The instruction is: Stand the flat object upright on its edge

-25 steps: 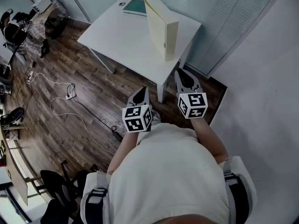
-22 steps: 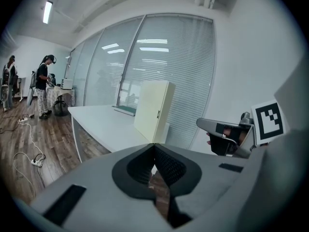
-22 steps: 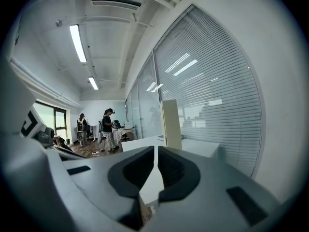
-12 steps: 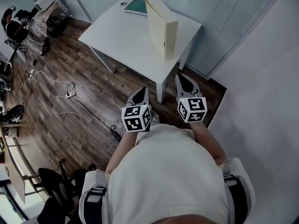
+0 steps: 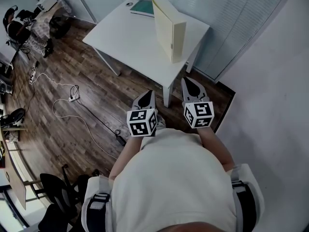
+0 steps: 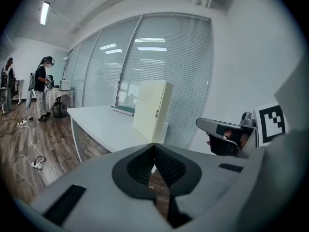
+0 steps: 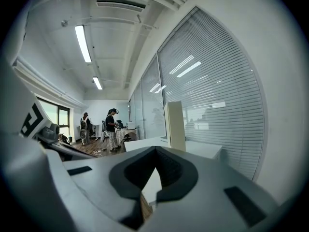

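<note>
Cream box (image 5: 168, 27), one; teal book (image 5: 143, 7), one

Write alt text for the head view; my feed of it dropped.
A cream box stands upright on its edge on the white table, with a teal book flat behind it. The left gripper and right gripper hang short of the table, jaws shut and empty.

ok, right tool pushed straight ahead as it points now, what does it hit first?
Likely the near edge of the white table; if it clears that, the upright cream box behind it. The right tool is shut and empty; height is hard to judge.
</note>
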